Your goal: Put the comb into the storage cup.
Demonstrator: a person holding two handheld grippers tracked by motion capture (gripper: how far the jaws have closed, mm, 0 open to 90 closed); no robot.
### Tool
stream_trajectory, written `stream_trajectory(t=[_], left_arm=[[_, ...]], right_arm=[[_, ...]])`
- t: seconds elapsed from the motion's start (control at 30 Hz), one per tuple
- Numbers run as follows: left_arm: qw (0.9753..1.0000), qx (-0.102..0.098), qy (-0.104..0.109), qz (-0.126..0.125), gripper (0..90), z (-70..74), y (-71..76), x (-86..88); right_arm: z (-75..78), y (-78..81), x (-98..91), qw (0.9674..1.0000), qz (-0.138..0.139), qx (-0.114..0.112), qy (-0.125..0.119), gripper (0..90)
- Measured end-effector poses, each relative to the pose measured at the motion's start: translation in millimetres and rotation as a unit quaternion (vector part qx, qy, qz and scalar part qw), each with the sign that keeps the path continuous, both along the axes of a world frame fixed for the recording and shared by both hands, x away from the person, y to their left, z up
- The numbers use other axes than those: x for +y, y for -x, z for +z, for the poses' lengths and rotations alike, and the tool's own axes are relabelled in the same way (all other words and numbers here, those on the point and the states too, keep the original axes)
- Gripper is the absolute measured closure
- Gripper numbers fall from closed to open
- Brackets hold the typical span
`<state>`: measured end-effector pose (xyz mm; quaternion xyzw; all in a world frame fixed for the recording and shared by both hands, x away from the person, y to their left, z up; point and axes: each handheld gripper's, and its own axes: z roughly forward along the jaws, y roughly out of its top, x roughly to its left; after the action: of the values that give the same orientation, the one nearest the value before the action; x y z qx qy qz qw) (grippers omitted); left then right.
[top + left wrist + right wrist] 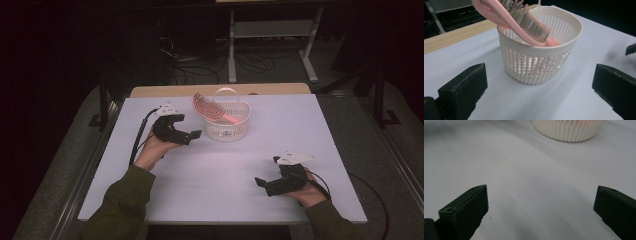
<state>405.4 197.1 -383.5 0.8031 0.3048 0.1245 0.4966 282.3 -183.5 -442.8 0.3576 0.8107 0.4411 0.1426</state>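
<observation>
One pink hairbrush [524, 27] leans in one white slatted basket [227, 127]. Two grippers, both gaping, holding nothing: left gripper [192, 136] just beside basket, right gripper [260, 182] well apart on white table [260, 150].

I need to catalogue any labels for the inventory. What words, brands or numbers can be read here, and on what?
None: no readable text on the white basket, the pink hairbrush, the table or either gripper.
</observation>
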Motion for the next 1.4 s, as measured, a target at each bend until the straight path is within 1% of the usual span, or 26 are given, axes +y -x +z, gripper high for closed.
stream_trajectory(t=[0.07, 0.2, 0.3, 0.37, 0.6, 0.8, 0.97, 1.03, 1.2, 1.27, 1.4], left_arm=[[1.0, 0.0, -0.005, -0.005, 0.0, -0.1, 3.9, 0.9], [0.9999, -0.004, -0.005, -0.012, 0.0, -1.7, 12.1, 4.4], [0.9997, -0.004, -0.013, -0.018, 0.0, -3.6, 17.6, 7.9], [0.9997, -0.006, -0.014, -0.021, 0.0, -5.0, 22.0, 10.5], [0.9995, -0.007, -0.02, -0.025, 0.0, -9.2, 36.2, 17.7], [0.9983, -0.013, -0.046, -0.031, 0.0, -12.6, 50.7, 24.5], [0.9979, -0.003, -0.055, -0.034, 0.0, -19.3, 60.1, 33.1], [0.9978, -0.005, -0.059, -0.03, 0.0, -21.1, 64.2, 36.0], [0.9975, 0.0, -0.065, -0.027, 0.0, -25.1, 73.2, 43.2], [0.9971, 0.001, -0.071, -0.028, 0.0, -26.8, 76.4, 45.6], [0.9968, 0.005, -0.072, -0.032, 0.1, -29.6, 83.2, 50.9]], right_arm=[[0.1, 0.0, -0.1, 1.0, 0.0, 0.0, 0.0, 0.0], [0.1, 0.1, 0.0, 1.0, -0.001, 0.0, 0.001, 0.0], [0.2, 0.1, 0.0, 1.0, -0.001, -0.001, 0.001, 0.0], [0.2, 0.2, 0.0, 1.0, -0.001, -0.001, 0.001, 0.0], [0.2, 0.4, -0.2, 1.0, -0.002, -0.002, 0.002, 0.0], [0.7, 0.5, -1.1, 1.0, -0.004, -0.003, 0.0, 0.0], [0.5, 0.5, -0.5, 1.0, -0.002, -0.003, 0.002, 0.0], [0.3, 0.5, -0.5, 1.0, -0.002, -0.001, 0.003, 0.0], [0.4, 0.7, -1.4, 1.0, -0.003, 0.004, 0.005, 0.0], [0.2, 0.5, -1.6, 1.0, -0.002, 0.005, 0.006, 0.0], [-0.5, 0.5, -0.9, 1.0, 0.0, 0.006, 0.007, 0.0]])
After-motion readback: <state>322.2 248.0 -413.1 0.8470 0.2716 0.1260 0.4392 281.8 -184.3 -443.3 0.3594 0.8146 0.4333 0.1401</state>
